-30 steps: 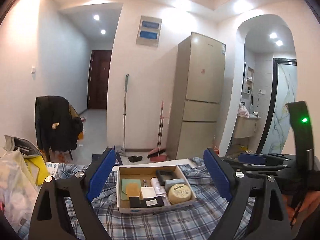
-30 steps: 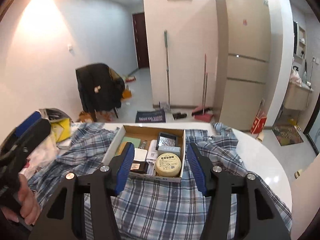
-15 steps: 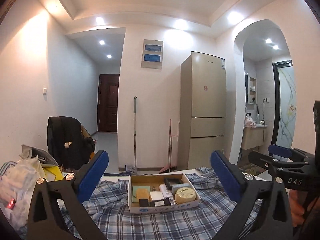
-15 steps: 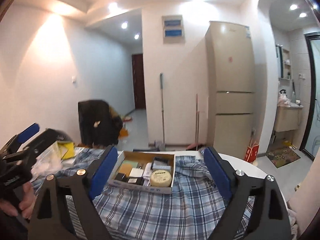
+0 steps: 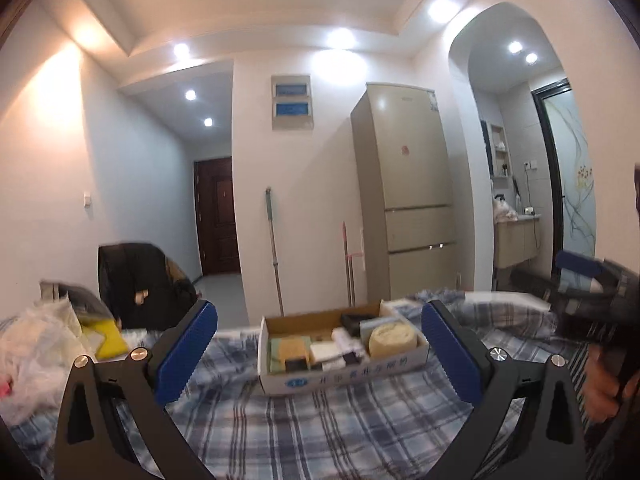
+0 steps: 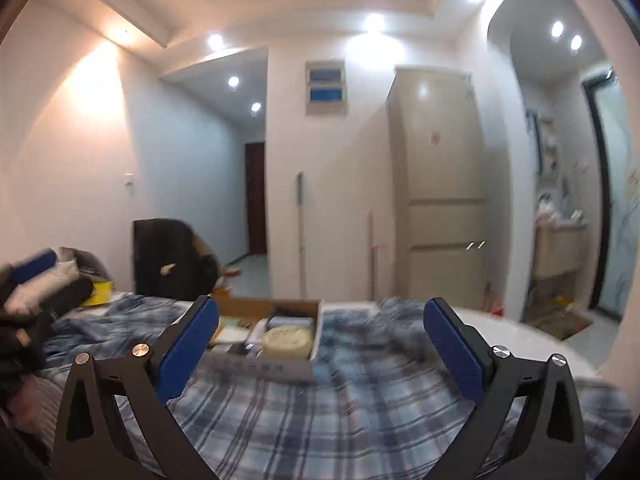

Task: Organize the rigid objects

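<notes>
Left wrist view first: my left gripper (image 5: pixel 319 354) has its blue pads spread as wide as they go, nothing between them but plaid cloth (image 5: pixel 320 432) in the foreground. My right gripper (image 6: pixel 321 354) is still opening, its pads almost fully apart too, and likewise empty. A second ago both cameras looked down into the box; now both sit low and level, skimming the cloth, so I see the box side-on rather than its contents from above.

Just past the fingers sits the cardboard box (image 5: pixel 340 374), open-topped, resting on the cloth. Inside it the rigid objects are packed close: a round cream tin (image 5: pixel 392 336) at its right end, a yellow block (image 5: pixel 295 349), white and dark small boxes between them. In the right wrist view the tin (image 6: pixel 287 340) shows nearest the box's right wall.

Farther off stand a chair draped with a dark jacket (image 5: pixel 136 284), a fridge (image 5: pixel 406 192) and a dark door (image 5: pixel 218 216).

I judge the sorting done: everything lies inside, both grippers are free, and I seem to be setting them down.
</notes>
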{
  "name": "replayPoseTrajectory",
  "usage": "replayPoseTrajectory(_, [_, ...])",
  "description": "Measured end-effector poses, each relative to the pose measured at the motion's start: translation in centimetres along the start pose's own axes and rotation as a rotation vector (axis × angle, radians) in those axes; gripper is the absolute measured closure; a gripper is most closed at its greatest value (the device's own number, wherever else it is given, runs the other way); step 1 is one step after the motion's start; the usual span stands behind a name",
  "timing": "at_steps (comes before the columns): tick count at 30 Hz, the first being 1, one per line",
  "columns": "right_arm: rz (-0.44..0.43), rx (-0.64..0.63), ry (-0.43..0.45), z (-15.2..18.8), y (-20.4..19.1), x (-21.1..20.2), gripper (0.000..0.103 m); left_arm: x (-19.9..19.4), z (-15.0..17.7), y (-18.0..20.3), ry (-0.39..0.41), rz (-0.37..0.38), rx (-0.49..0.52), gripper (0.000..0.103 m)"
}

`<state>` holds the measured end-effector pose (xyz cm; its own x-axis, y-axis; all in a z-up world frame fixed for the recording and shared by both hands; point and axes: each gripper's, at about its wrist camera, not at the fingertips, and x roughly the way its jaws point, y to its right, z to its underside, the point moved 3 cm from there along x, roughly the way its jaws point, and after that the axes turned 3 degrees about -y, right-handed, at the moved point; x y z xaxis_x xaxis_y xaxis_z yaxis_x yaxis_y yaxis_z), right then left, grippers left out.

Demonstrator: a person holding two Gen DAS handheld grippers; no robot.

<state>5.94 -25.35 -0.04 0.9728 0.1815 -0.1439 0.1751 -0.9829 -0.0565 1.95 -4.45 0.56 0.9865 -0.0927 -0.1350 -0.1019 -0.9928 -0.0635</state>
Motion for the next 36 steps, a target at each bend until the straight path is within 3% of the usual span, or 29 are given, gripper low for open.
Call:
replayPoseTrajectory(5, [0.016,-0.011,-0.031,0.4,-0.1,0.3,0.001,0.2,0.1,-0.4,-0.003,-0.035,-0.018,0.000])
replayPoseTrajectory(9, [0.024,-0.006,-0.012,0.5,0.2,-0.4,0.001,-0.2,0.1,-1.3,0.009,-0.031,-0.059,0.000])
replayPoseTrajectory(36, [0.043,-0.037,0.003,0.3,0.0,-1.1,0.001,-0.3,0.2,-1.3,0.015,-0.024,-0.079,0.000])
